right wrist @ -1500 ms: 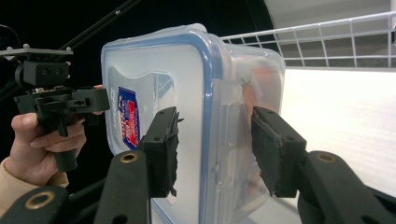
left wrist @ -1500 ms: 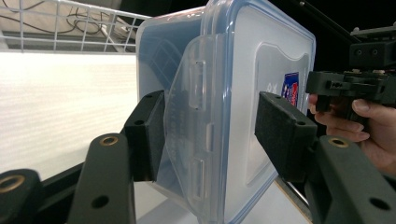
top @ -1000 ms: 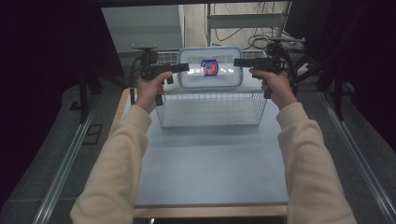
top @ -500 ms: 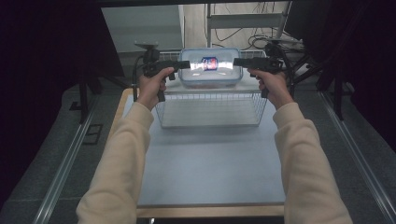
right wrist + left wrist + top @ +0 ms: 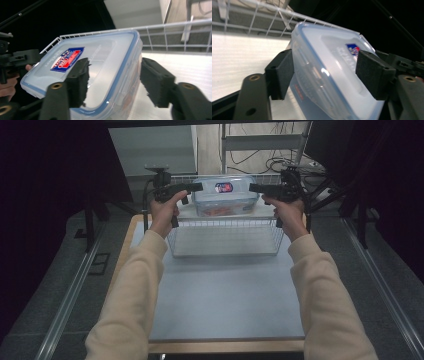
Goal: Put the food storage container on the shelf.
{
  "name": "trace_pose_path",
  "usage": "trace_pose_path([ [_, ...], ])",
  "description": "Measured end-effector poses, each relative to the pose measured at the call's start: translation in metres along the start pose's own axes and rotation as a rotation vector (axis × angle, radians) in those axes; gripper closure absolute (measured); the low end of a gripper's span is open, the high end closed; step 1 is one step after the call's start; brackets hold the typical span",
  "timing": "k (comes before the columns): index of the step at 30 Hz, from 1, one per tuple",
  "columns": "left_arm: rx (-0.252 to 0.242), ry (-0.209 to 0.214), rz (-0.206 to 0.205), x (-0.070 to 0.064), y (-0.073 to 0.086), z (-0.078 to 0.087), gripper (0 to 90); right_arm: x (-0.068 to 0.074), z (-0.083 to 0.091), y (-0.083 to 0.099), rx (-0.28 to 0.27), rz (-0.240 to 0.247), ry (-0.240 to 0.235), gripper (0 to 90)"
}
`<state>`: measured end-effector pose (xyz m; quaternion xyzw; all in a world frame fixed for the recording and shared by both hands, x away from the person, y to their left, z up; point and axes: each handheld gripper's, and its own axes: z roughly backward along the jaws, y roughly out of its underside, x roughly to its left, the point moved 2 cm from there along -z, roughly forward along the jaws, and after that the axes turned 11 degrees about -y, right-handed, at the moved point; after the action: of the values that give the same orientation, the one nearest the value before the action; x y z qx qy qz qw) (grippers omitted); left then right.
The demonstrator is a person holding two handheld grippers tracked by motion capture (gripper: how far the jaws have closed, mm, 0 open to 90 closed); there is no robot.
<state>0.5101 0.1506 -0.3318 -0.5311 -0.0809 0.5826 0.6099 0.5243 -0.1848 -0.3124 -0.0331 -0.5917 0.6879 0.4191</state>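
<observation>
A clear plastic container with a blue-rimmed lid and a red and blue label hangs in the air over the far rim of a wire basket. My left gripper is shut on its left end and my right gripper on its right end. In the left gripper view the container sits between the two black pads. The right gripper view shows one pad on the lid and the other pad beside the container's wall. Something reddish lies inside.
The wire basket stands at the far end of the pale table. A white surface with a wire rail lies behind the basket. Cables and dark stands crowd the far right. Metal floor rails run along both sides.
Both hands have carried the container away from the person, from above the basket's middle to its far rim. Both grips on it are unchanged.
</observation>
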Motion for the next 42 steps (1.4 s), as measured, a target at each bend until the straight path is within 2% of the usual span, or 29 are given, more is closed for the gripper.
trace_pose_path([
  [5,-0.032,-0.011,-0.062,-0.01,0.003,0.02,28.5,0.009,0.017,0.003,-0.017,0.077,-0.023,35.3],
  [8,-0.037,-0.009,-0.084,-0.012,0.008,0.029,27.6,0.011,0.026,0.006,-0.015,0.098,-0.04,34.1],
  [9,-0.037,-0.007,-0.118,-0.014,0.016,0.038,27.3,0.014,0.035,0.012,-0.008,0.119,-0.045,33.2],
  [12,-0.046,-0.004,-0.133,-0.016,0.023,0.047,26.4,0.016,0.049,0.023,0.001,0.147,-0.057,31.9],
  [13,-0.058,0.012,-0.139,-0.018,0.031,0.057,26.0,0.017,0.054,0.028,0.004,0.155,-0.063,31.9],
  [16,-0.054,0.017,-0.17,-0.023,0.046,0.069,25.4,0.021,0.064,0.043,0.028,0.178,-0.082,31.5],
  [22,0.011,0.011,-0.209,-0.031,0.088,0.085,24.8,0.031,0.083,0.08,0.072,0.23,-0.122,29.9],
  [23,0.021,0.016,-0.209,-0.031,0.095,0.086,24.8,0.032,0.086,0.086,0.074,0.235,-0.132,29.9],
  [24,0.021,0.016,-0.209,-0.031,0.095,0.086,24.7,0.033,0.089,0.093,0.077,0.242,-0.143,29.9],
  [25,0.044,0.031,-0.203,-0.03,0.111,0.088,24.5,0.034,0.092,0.1,0.076,0.244,-0.15,29.8],
  [29,0.078,0.062,-0.184,-0.026,0.143,0.091,24.0,0.033,0.103,0.129,0.079,0.239,-0.175,28.9],
  [33,0.09,0.06,-0.191,-0.02,0.171,0.092,24.0,0.029,0.11,0.161,0.11,0.252,-0.168,27.6],
  [36,0.109,0.067,-0.178,-0.016,0.191,0.091,24.0,0.025,0.112,0.185,0.133,0.248,-0.161,26.8],
  [39,0.133,0.064,-0.188,-0.012,0.209,0.088,23.9,0.019,0.112,0.21,0.172,0.248,-0.149,26.0],
  [40,0.133,0.064,-0.188,-0.012,0.209,0.088,23.9,0.018,0.112,0.217,0.188,0.25,-0.144,26.0],
  [42,0.152,0.058,-0.208,-0.011,0.223,0.086,24.1,0.014,0.11,0.229,0.216,0.251,-0.131,25.6],
])
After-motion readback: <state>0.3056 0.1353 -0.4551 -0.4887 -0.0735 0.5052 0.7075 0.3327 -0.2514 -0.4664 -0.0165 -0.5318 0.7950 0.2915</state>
